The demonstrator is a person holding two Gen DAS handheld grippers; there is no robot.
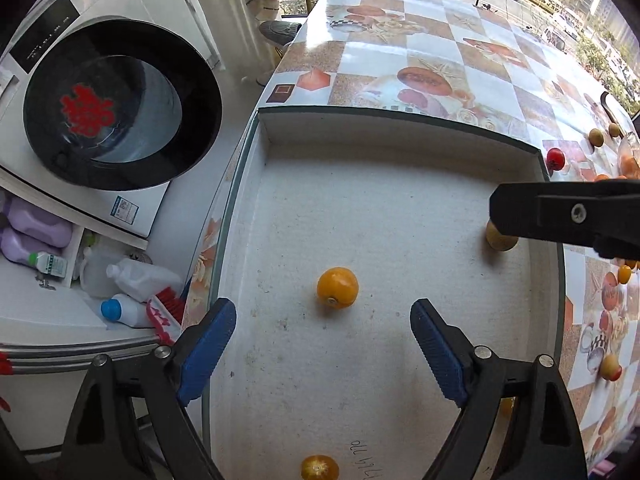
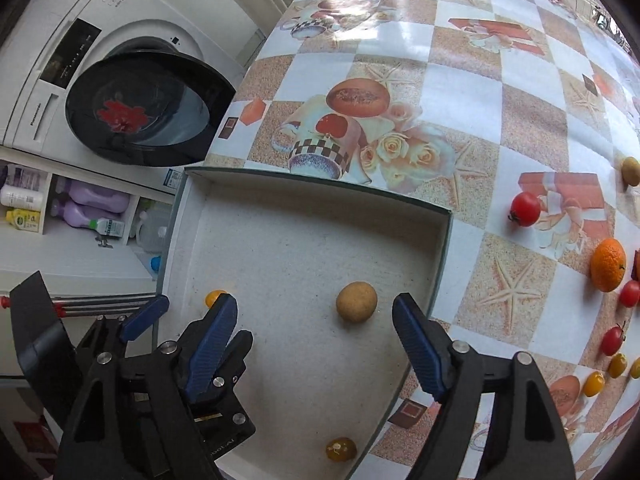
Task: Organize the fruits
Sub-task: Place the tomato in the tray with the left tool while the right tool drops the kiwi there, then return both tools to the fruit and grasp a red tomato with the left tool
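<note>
Tabletop (image 2: 472, 92) with its printed checker cloth carries a shallow white box (image 1: 400, 128) at its left edge, right beside the washing machine (image 2: 100, 52). Loose fruit sits well apart on the cloth to the right: a mandarin (image 2: 608, 265), red cherry tomatoes (image 2: 525, 209), small yellow ones (image 2: 593, 384). Inside the box: a yellow-orange tomato (image 1: 337, 287) just ahead of my left gripper (image 1: 323, 320), a tan round fruit (image 2: 356, 302) just ahead of my right gripper (image 2: 314, 320), another yellow one (image 2: 341, 449) near the front rim. Both grippers are spread wide, nothing between the pads, neither fruit touched.

Risks, my guess: round fruit on a flat box floor rolls easily, so a finger clipping one on the way out could send it off. The two grippers hang close together over the box; crossing paths could knock them. The box sits at the tabletop edge, so a shove might push it over.
</note>
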